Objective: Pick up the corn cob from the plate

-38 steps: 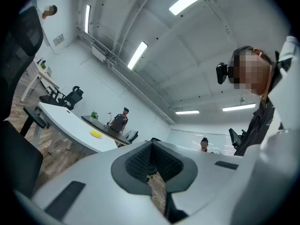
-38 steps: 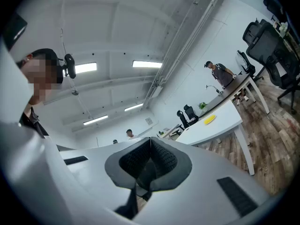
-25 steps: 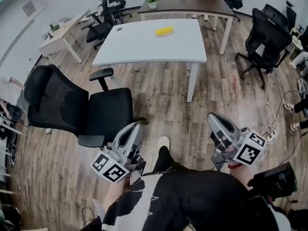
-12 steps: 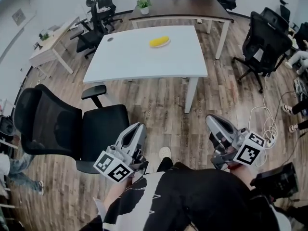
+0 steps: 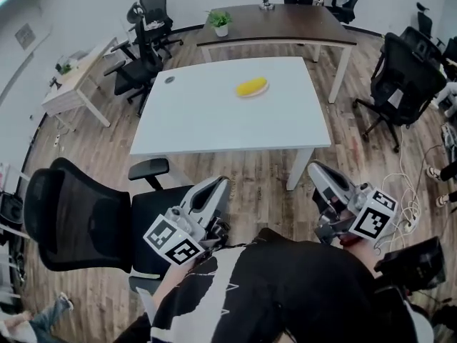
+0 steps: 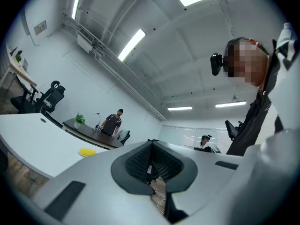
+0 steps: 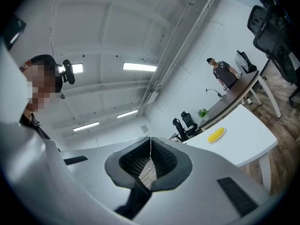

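Observation:
The yellow corn cob [image 5: 251,87] lies on a pale plate, hard to tell from the tabletop, on the far half of the white table [image 5: 214,120]. It also shows as a small yellow shape in the left gripper view [image 6: 87,151] and the right gripper view [image 7: 215,135]. My left gripper [image 5: 218,188] is held low at the table's near left, shut and empty. My right gripper [image 5: 316,170] is level with it near the table's near right leg, its jaws also shut with nothing between them. Both point toward the table and are well short of the cob.
A black office chair [image 5: 86,220] stands close on my left, partly under the left gripper. Behind the white table are a dark wooden desk [image 5: 285,20] with a potted plant [image 5: 220,20] and a standing person [image 6: 112,123]. More chairs [image 5: 407,84] and floor cables [image 5: 407,191] lie to the right.
I have walked toward the white table, which now sits nearer and larger in view. Both grippers came forward with me and stayed shut.

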The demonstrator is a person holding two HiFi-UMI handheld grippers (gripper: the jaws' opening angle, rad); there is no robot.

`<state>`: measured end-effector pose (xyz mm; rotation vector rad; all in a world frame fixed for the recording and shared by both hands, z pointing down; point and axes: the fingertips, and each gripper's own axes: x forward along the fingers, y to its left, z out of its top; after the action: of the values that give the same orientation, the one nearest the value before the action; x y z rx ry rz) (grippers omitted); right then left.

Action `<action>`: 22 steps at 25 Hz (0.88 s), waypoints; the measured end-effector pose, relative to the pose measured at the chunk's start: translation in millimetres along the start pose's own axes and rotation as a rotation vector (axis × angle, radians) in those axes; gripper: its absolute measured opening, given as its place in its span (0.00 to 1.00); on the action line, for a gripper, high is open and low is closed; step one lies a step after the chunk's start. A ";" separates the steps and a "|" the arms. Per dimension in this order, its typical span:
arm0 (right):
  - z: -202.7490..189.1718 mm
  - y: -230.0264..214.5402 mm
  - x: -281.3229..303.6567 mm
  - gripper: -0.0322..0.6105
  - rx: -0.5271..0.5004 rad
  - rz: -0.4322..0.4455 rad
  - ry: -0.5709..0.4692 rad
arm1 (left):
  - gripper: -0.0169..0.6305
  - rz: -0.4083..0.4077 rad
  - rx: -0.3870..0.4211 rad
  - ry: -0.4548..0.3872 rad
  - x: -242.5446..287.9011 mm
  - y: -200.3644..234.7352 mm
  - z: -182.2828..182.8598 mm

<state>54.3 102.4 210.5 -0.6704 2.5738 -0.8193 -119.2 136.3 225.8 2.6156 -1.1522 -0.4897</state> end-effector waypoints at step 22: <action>-23.8 -59.3 136.3 0.08 0.097 0.002 0.111 | 0.05 -0.071 -0.050 0.079 49.9 111.2 -5.0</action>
<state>-49.6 -2.7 239.6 -0.6100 2.6115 -0.9999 -159.8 26.1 258.8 2.6153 -1.0125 -0.4199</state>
